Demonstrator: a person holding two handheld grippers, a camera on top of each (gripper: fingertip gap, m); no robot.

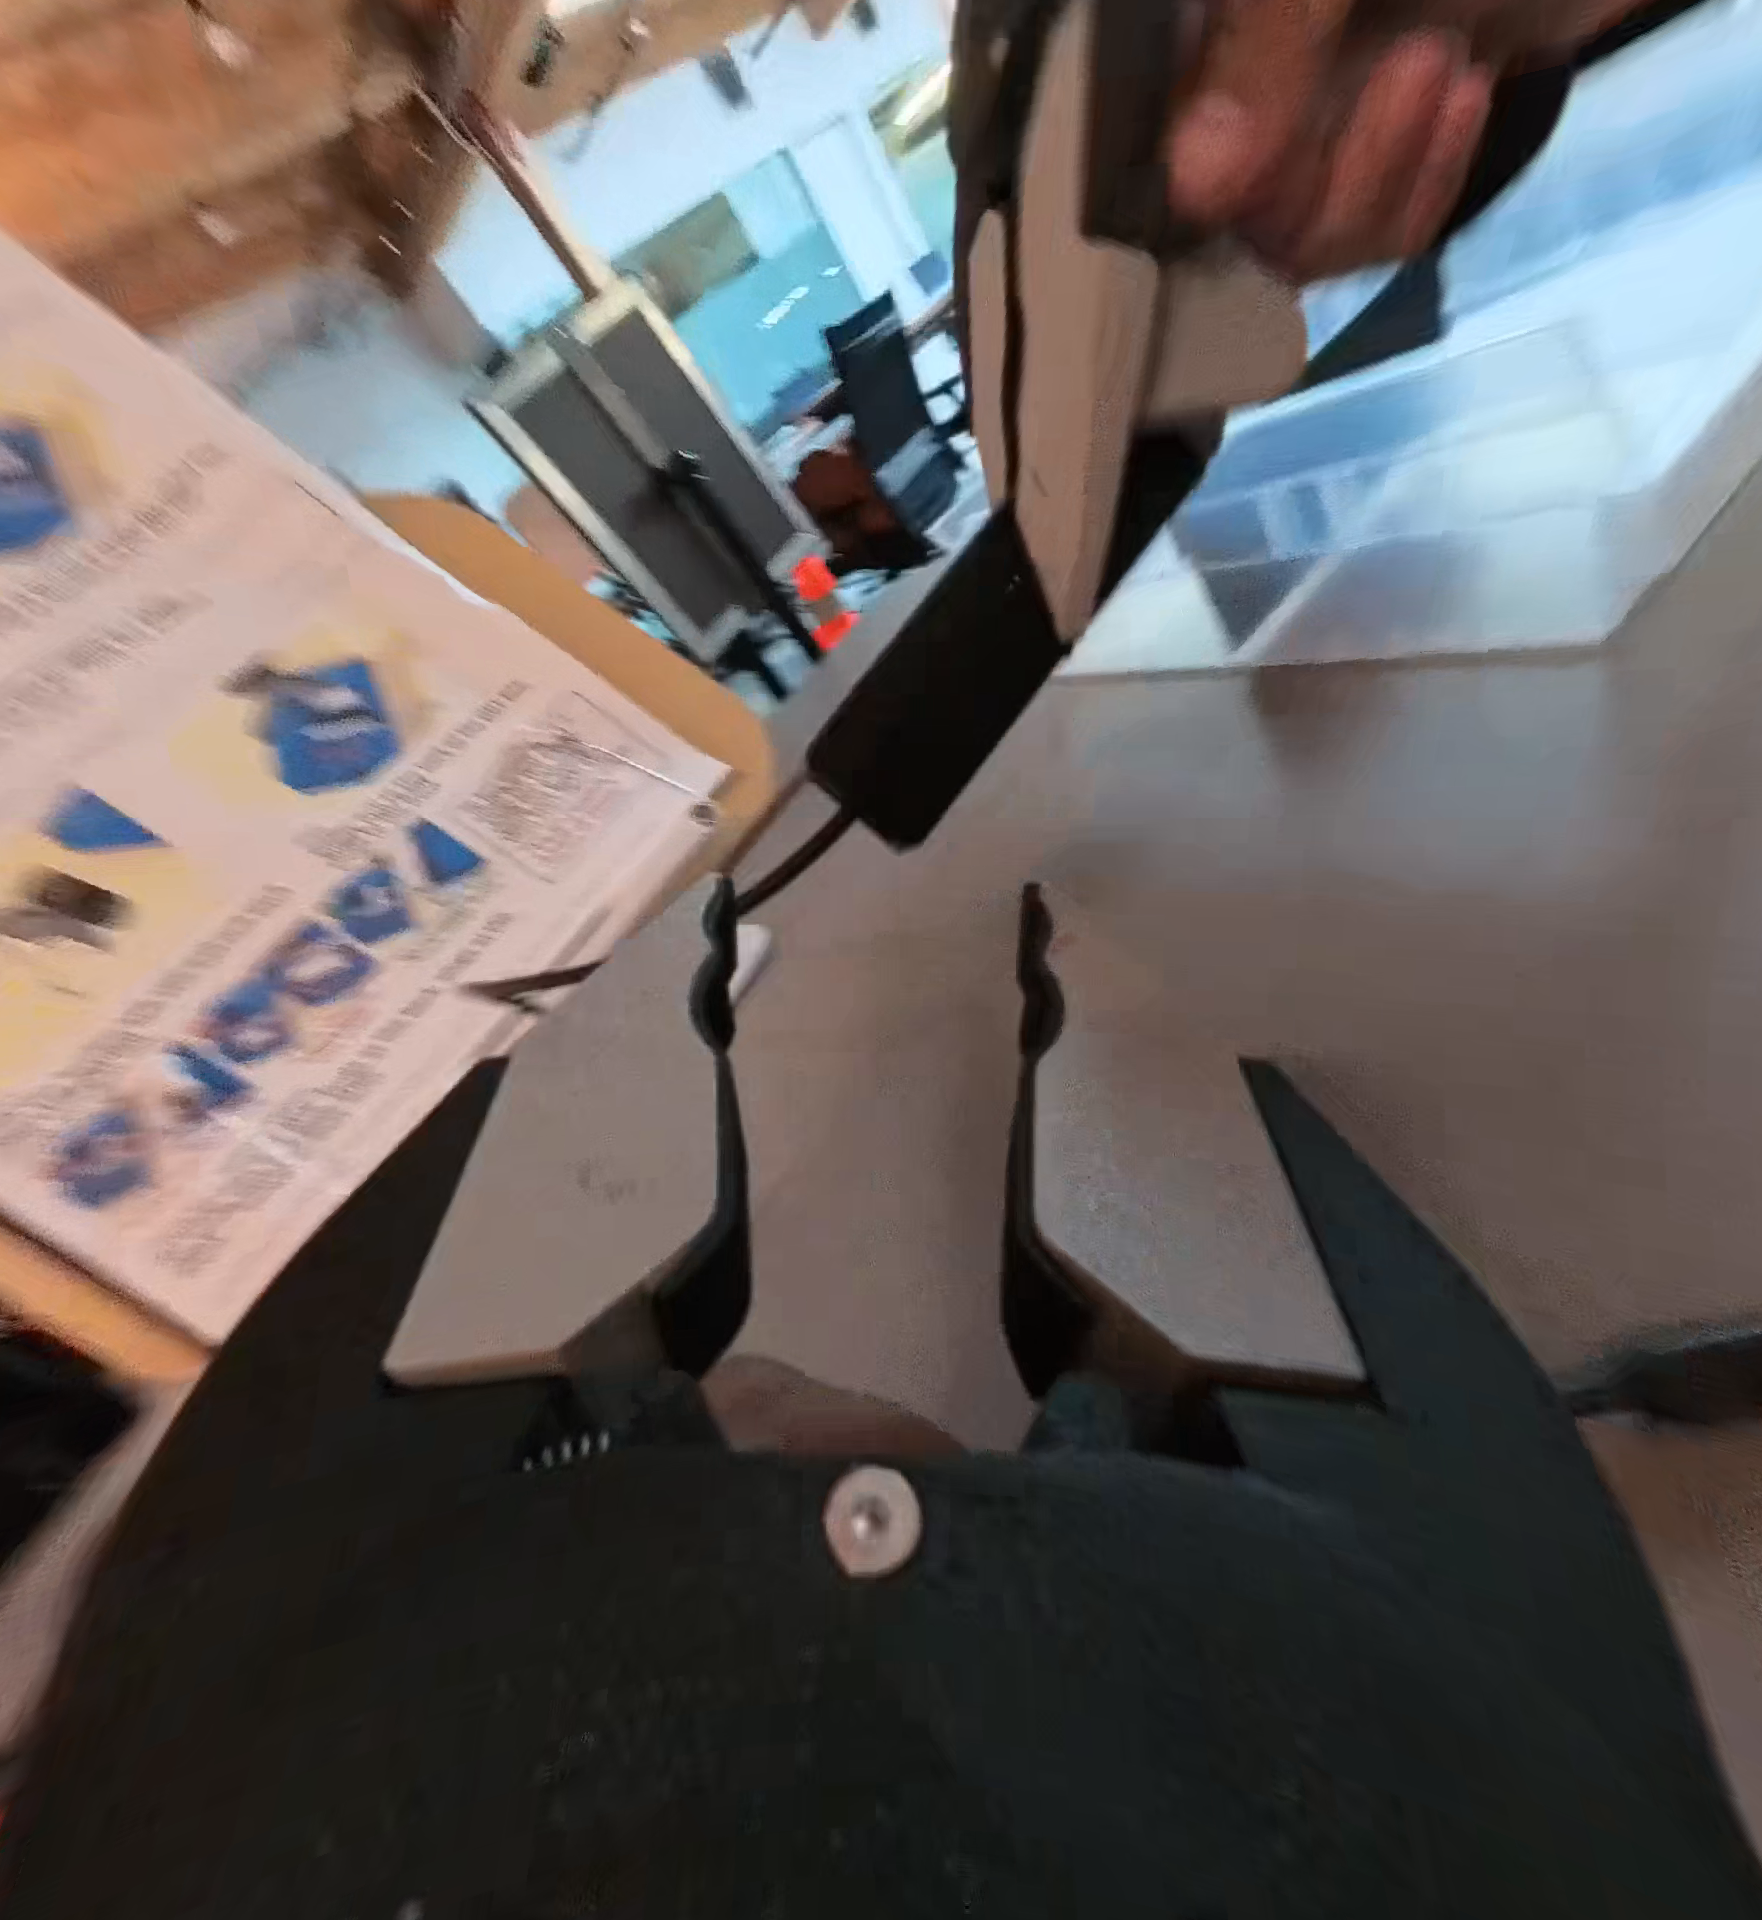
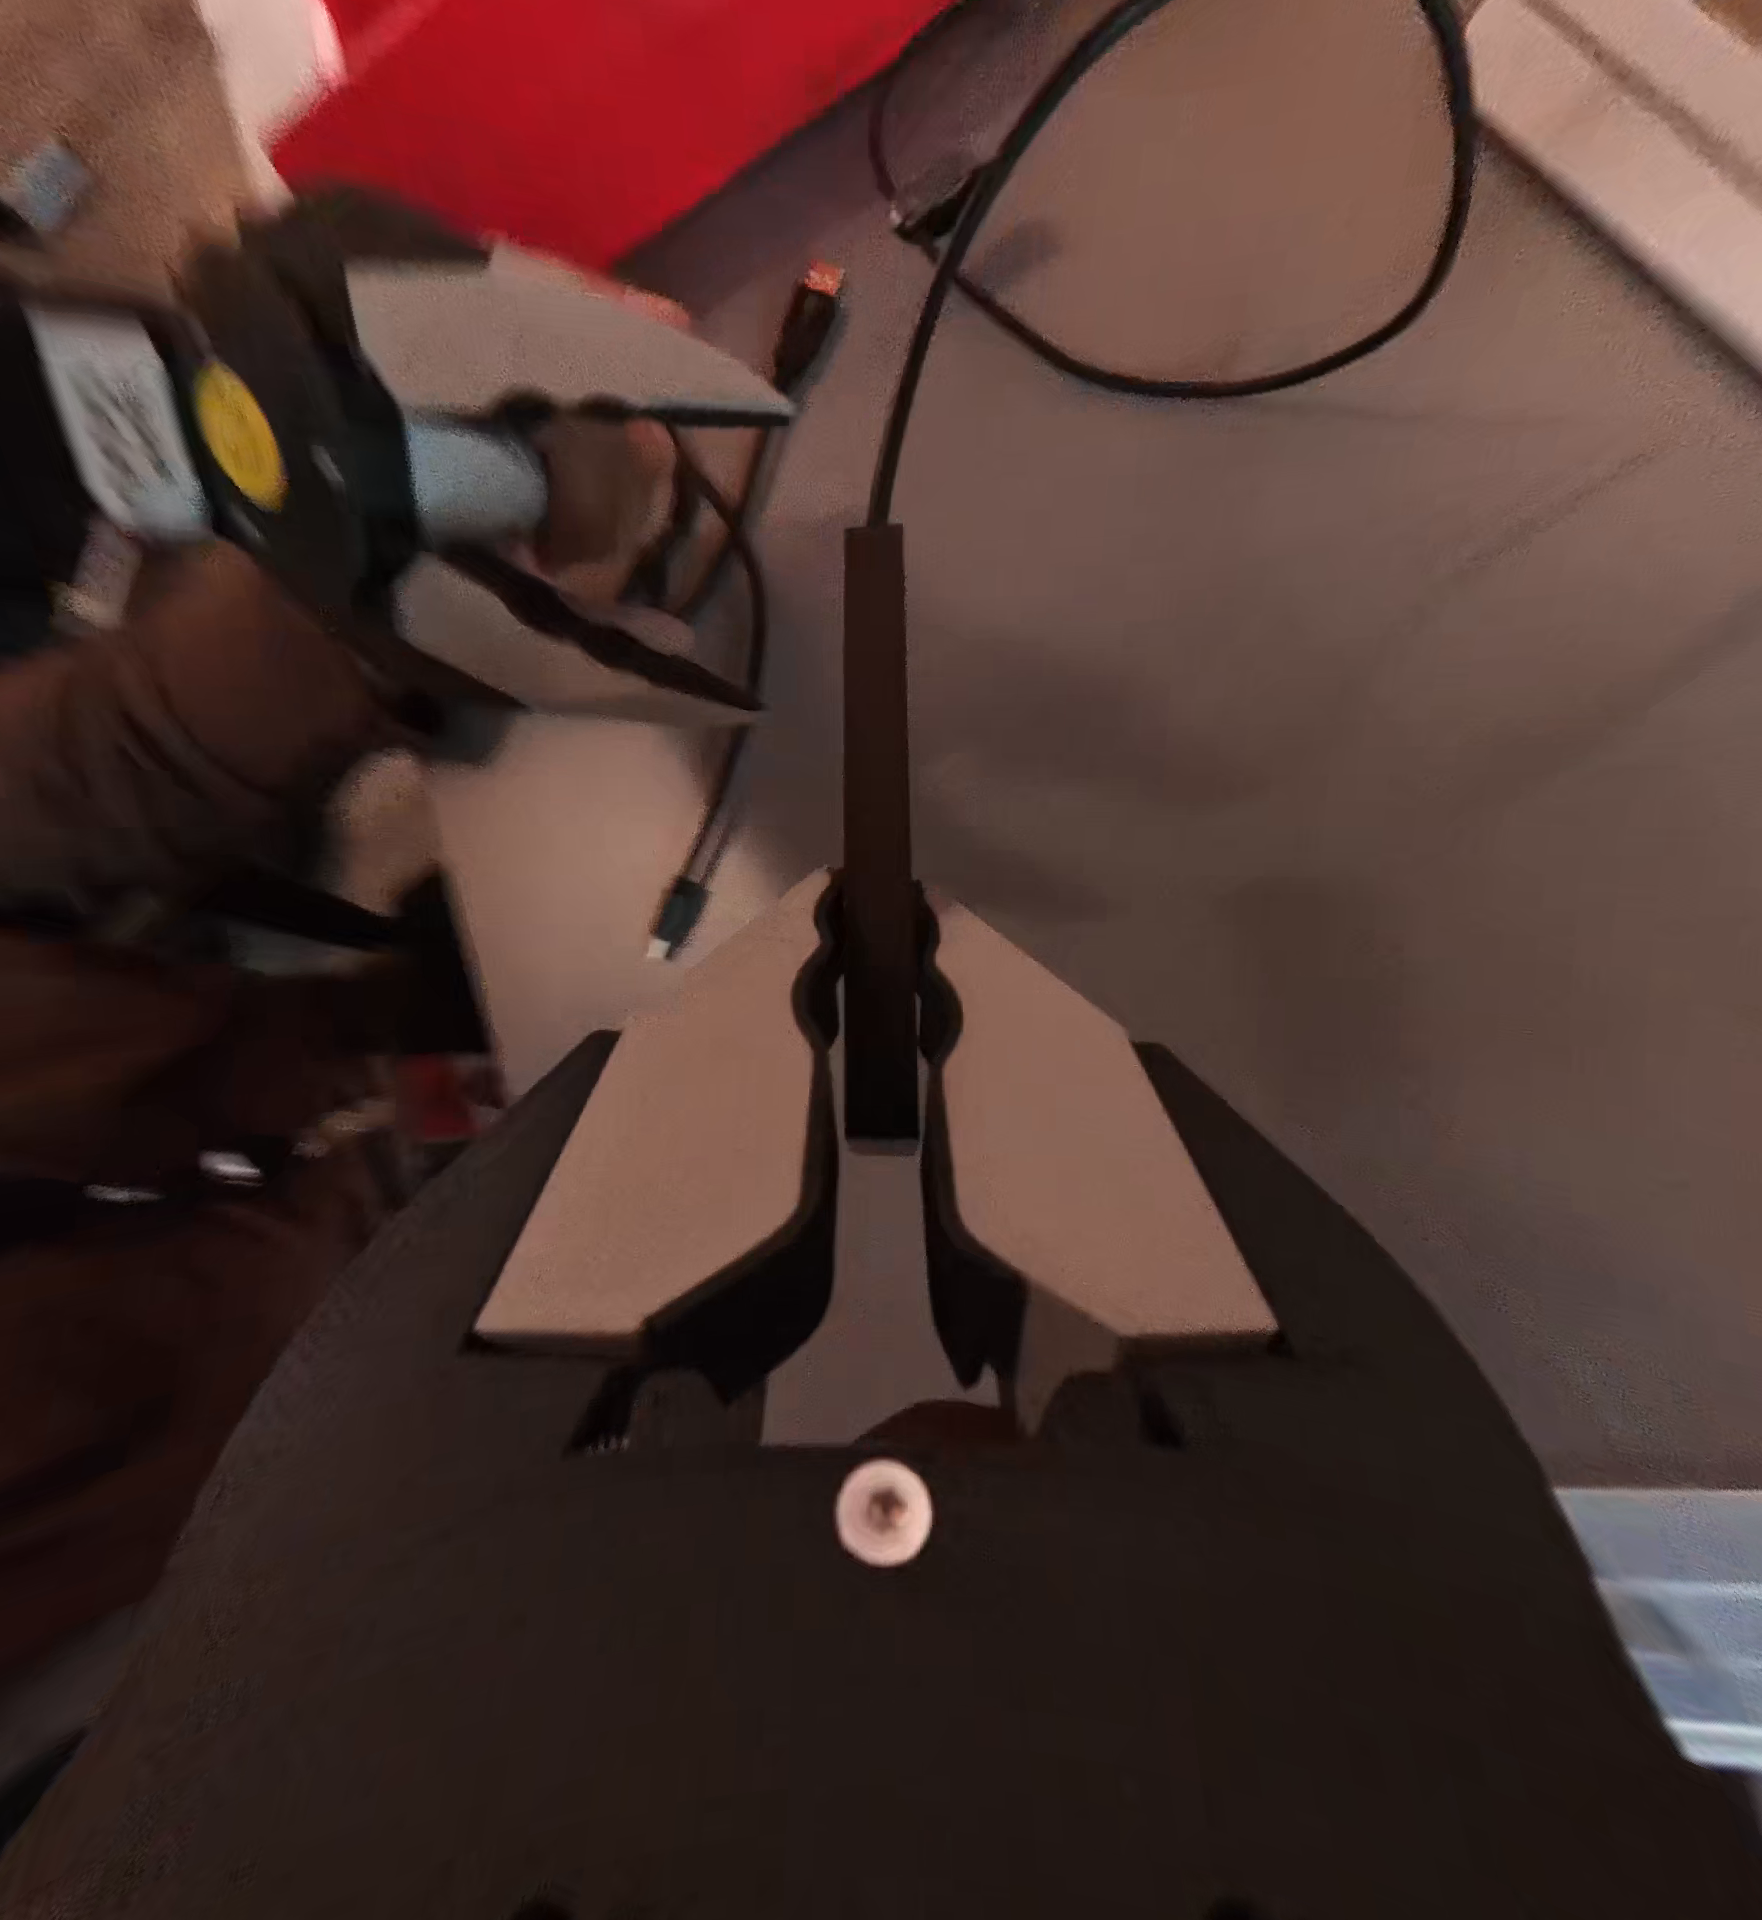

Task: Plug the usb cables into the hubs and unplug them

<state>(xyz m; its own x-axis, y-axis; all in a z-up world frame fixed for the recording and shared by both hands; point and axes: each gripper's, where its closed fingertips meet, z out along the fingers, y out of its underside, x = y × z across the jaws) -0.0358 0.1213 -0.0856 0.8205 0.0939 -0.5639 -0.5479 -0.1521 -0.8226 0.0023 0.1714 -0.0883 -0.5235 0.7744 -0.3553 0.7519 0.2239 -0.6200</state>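
Right wrist view is showing the right tongs pinching the hub edge-on at centre while the left tongs, gaping wide and empty, should be reaching for the loose plug at nine o'clock, aligning squarely.

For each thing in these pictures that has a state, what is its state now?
Left gripper: open, holding nothing.
Right gripper: shut on the hub.
Hub: held off the table, its cord looped.
USB cables: loose on the table, unplugged.
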